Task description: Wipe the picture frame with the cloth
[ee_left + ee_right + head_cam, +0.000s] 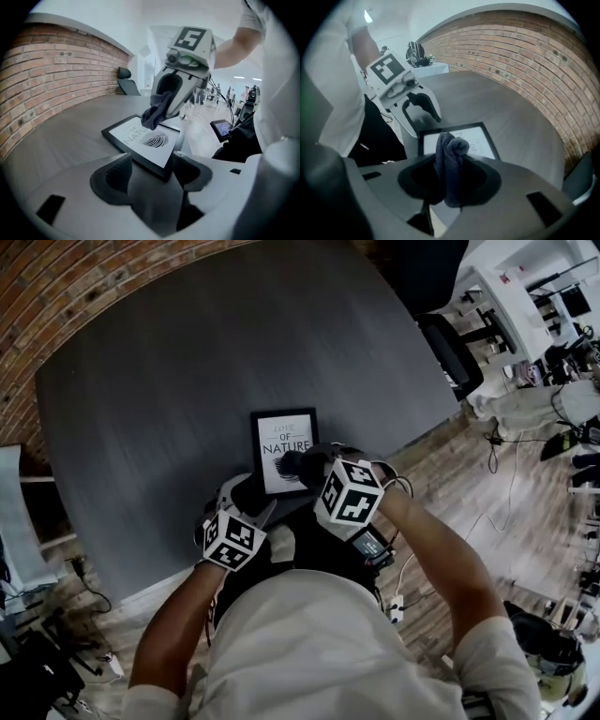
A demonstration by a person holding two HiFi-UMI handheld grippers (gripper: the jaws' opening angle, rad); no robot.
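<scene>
The picture frame (pixel 284 442) lies flat on the grey table (pixel 169 381), close to the edge by the person. The right claw (pixel 450 176) squeezes a dark cloth (pixel 449 154) and holds it over the frame's near part. I cannot tell if the cloth touches it. The left claw (pixel 150 171) is wide apart, with the frame's near corner between its jaws, not pinched.
</scene>
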